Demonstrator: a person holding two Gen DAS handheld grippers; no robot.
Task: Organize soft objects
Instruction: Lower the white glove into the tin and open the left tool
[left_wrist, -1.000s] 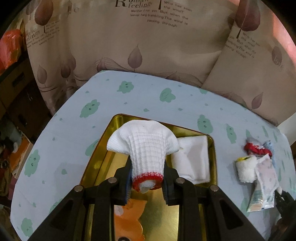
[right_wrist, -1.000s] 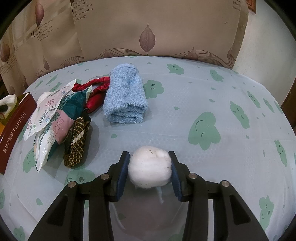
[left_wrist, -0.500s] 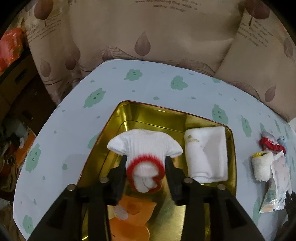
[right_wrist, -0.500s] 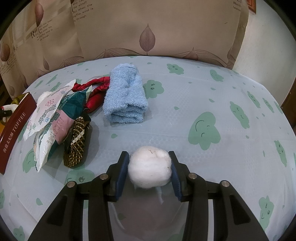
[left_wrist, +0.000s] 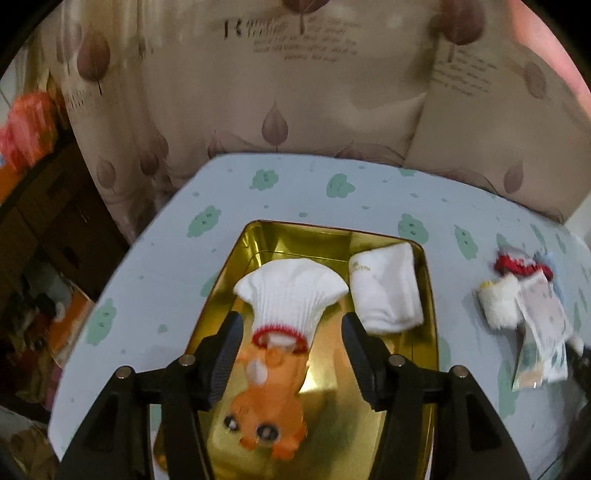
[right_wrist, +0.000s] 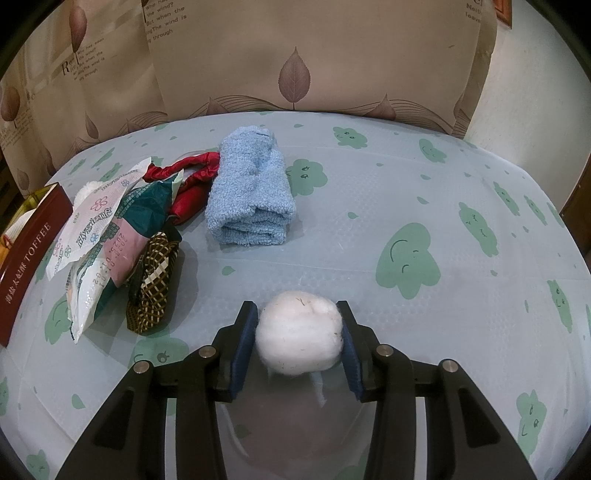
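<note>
Pale cloud-print tablecloth (right_wrist: 424, 206) under everything, leaf-patterned curtain behind. Left gripper (left_wrist: 291, 347): jaws opening, clear of the red-cuffed white sock (left_wrist: 291, 295), now lying in the gold tin (left_wrist: 430, 332) just ahead of the fingertips, folded white cloth (left_wrist: 384, 291) beyond the right finger. Release step, apparently; next, back away and fetch another. Right gripper (right_wrist: 298, 338): clamped on a white fluffy ball (right_wrist: 298, 338), blue towel (right_wrist: 249, 199) ahead-left; needs carrying to the tin.

Beige curtain printed with brown leaves and script text (right_wrist: 295, 55) hangs behind the tabletop with its pale blue cloth of green smiling clouds (right_wrist: 424, 206). Cream wall (right_wrist: 532, 122) at right. Dark wooden furniture (left_wrist: 48, 221) and blurred orange-red clutter (left_wrist: 26, 129) at left.
</note>
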